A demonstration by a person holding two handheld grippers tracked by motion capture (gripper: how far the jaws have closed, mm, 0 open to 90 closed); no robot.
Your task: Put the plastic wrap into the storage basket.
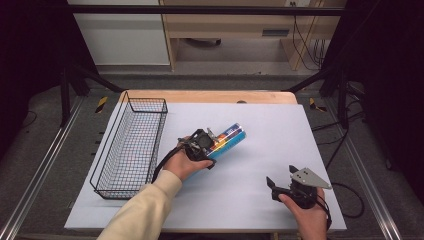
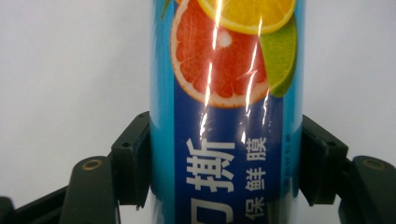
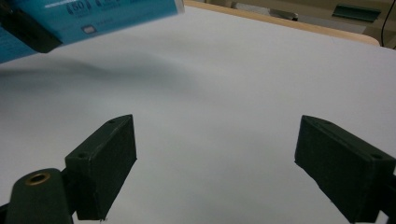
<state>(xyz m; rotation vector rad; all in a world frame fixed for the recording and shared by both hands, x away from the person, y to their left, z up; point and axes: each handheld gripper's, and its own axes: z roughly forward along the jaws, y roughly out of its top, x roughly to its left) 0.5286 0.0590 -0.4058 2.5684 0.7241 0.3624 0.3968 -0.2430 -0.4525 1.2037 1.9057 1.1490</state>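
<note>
You've got, per count: 1 blue cling-film box (image 1: pixel 227 140) w/ citrus print; 1 black wire basket (image 1: pixel 131 150); 1 white mat (image 1: pixel 260 130) over 1 wooden table (image 1: pixel 210 96); 2 grippers, i.e. 1 left gripper (image 1: pixel 204 140), 1 right gripper (image 1: pixel 283 178); 2 hands.

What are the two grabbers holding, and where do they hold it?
The left gripper holds the blue box by its long sides, jaws on either side. The right gripper holds nothing.
</note>
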